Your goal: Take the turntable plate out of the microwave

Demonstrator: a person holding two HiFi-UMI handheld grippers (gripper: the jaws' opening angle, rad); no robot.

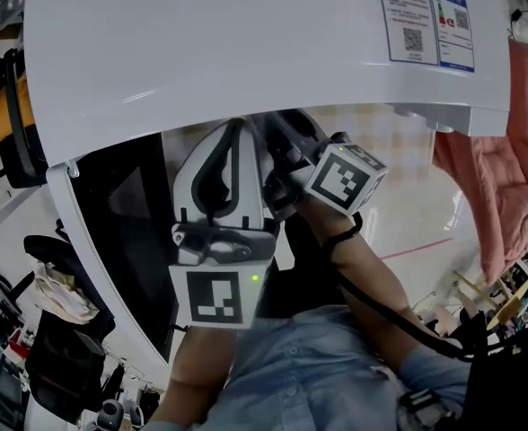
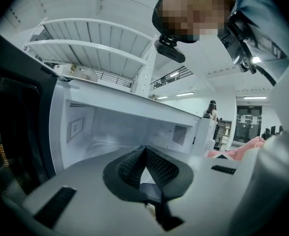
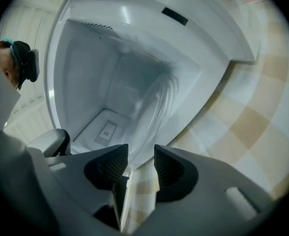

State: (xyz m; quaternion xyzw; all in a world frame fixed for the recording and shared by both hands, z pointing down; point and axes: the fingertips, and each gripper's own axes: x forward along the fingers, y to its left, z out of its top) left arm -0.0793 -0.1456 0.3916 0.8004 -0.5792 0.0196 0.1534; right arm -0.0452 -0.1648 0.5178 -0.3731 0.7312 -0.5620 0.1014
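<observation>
Jaws wide on right gripper point(image 3: 135, 163), plate point(image 3: 152, 107) rim in the gap unpinched, shut empty on left gripper point(image 2: 144, 154); door point(image 1: 120, 223) open, plate still in microwave point(image 1: 246, 43), so probably grab and pull-out left.

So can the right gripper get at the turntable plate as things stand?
Probably yes. The right gripper, jaws apart, faces the open microwave, and the turntable plate runs its near rim toward their gap with nothing blocking.

Head view steeply down on microwave point(image 1: 246, 61), 2 gripper views close, sharing its cavity point(image 2: 134, 127)
</observation>
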